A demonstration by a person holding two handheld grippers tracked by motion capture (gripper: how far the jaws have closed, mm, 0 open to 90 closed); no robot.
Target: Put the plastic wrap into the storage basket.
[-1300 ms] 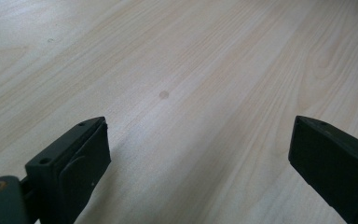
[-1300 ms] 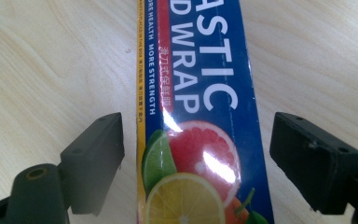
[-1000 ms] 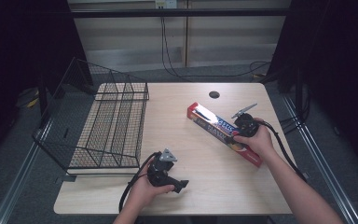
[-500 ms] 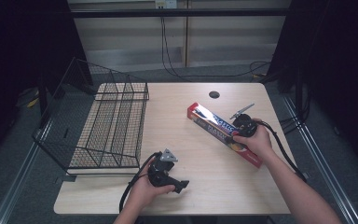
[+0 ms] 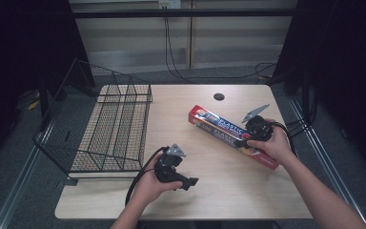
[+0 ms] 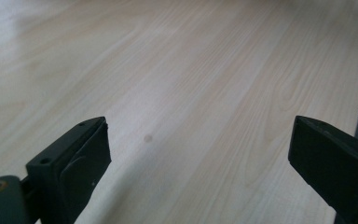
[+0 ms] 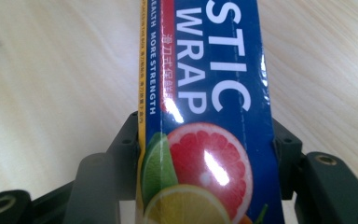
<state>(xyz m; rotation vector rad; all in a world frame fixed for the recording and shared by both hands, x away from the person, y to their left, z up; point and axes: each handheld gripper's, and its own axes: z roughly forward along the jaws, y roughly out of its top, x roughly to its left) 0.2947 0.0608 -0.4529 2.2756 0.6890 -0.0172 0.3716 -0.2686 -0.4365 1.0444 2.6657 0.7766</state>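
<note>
your right gripper (image 5: 246, 139) is pinching the plastic wrap box (image 5: 233, 135); its jaws have just been closing and now press on the box's two long sides, just behind the printed grapefruit slice (image 7: 209, 164). the box lies slantwise on the desk (image 5: 228, 191) near its right edge, one end pointing toward the far middle, the other under your right hand (image 5: 270, 146). your left gripper (image 5: 181, 180) hangs over bare wood near the desk's front edge, jaws spread wide with nothing between them. the wire rack (image 5: 109, 129) sits along the left edge.
</note>
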